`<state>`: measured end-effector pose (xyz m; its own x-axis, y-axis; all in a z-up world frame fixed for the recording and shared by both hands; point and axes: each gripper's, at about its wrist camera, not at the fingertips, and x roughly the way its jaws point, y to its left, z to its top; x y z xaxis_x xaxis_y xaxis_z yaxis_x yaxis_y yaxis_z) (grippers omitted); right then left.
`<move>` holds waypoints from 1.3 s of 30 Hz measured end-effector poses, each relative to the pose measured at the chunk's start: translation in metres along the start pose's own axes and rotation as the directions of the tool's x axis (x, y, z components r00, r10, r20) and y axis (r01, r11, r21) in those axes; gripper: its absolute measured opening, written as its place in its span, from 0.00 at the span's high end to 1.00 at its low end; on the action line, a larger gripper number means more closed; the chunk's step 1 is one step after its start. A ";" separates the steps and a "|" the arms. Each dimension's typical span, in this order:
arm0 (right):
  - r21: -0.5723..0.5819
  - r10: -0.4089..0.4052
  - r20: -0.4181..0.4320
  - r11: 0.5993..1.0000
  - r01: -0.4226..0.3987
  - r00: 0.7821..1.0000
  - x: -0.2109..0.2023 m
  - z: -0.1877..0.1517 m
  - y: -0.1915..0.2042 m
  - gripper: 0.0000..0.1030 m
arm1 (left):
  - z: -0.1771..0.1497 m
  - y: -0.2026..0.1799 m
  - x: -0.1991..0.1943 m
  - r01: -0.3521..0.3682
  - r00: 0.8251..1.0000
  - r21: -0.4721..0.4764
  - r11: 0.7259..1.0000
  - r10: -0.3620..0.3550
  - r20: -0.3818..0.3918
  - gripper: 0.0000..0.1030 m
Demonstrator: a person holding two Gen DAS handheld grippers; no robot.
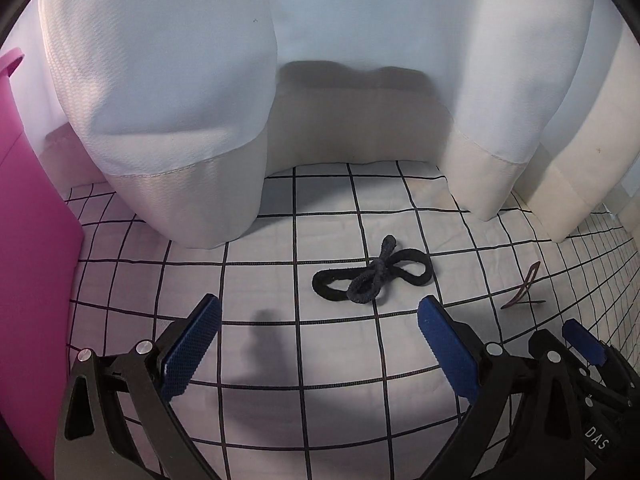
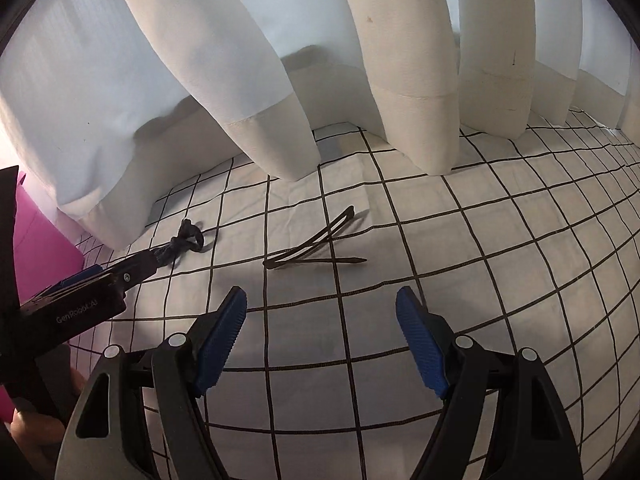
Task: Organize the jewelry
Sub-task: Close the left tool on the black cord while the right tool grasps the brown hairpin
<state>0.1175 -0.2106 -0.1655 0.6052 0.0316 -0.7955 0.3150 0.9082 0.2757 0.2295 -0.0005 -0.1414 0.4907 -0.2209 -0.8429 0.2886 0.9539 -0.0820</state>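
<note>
Ahead of my left tongs (image 1: 318, 330), on the white cloth with the black grid (image 1: 260, 280), lie two hair ties: a black hair tie (image 1: 416, 270) stretched flat and a dark grey hair tie (image 1: 370, 280) knotted across its middle. They sit just beyond my fingertips, between the two blue pads (image 1: 192, 348), which stand wide apart with nothing between them. To the right, a thin dark hair clip (image 1: 524, 288) rests on the cloth, near the other tongs' blue tip at the lower right. White curtains (image 1: 168, 120) hang down to the cloth behind the ties. A pink panel (image 1: 28, 240) stands at the left edge.

From my right wrist, my right tongs (image 2: 322, 314) are also released, pads spread and empty. The hair clip (image 2: 316, 250) lies on the grid cloth (image 2: 440, 280) just ahead of them, its prongs splayed open. Further left, the knotted hair ties (image 2: 182, 242) are partly hidden by the left tongs' black finger (image 2: 132, 274), which points at them. Curtain folds (image 2: 416, 80) touch the cloth behind.
</note>
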 end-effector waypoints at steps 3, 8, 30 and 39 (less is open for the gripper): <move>-0.035 -0.030 0.001 0.999 0.030 1.000 0.008 0.002 0.003 0.29 | 0.002 0.001 0.008 -0.003 1.000 0.005 1.000 0.003 0.003 0.06; -0.075 -0.057 0.006 0.995 0.058 0.998 0.014 0.007 0.010 0.28 | 0.002 -0.003 0.021 0.014 1.000 0.007 1.000 -0.014 -0.028 0.06; -0.213 -0.157 0.018 0.964 0.157 0.987 0.039 0.015 0.037 0.29 | 0.026 -0.024 0.038 -0.029 1.000 0.041 0.999 0.029 0.002 0.09; -0.212 -0.170 0.050 0.961 0.177 0.984 0.032 0.019 0.028 0.62 | 0.023 -0.036 0.029 -0.034 0.998 0.038 0.999 0.032 0.051 0.68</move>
<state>0.1591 -0.1920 -0.1731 0.5783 -0.1444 -0.8030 0.2549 0.9669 0.0097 0.2521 -0.0454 -0.1508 0.5412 -0.2004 -0.8167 0.3030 0.9524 -0.0329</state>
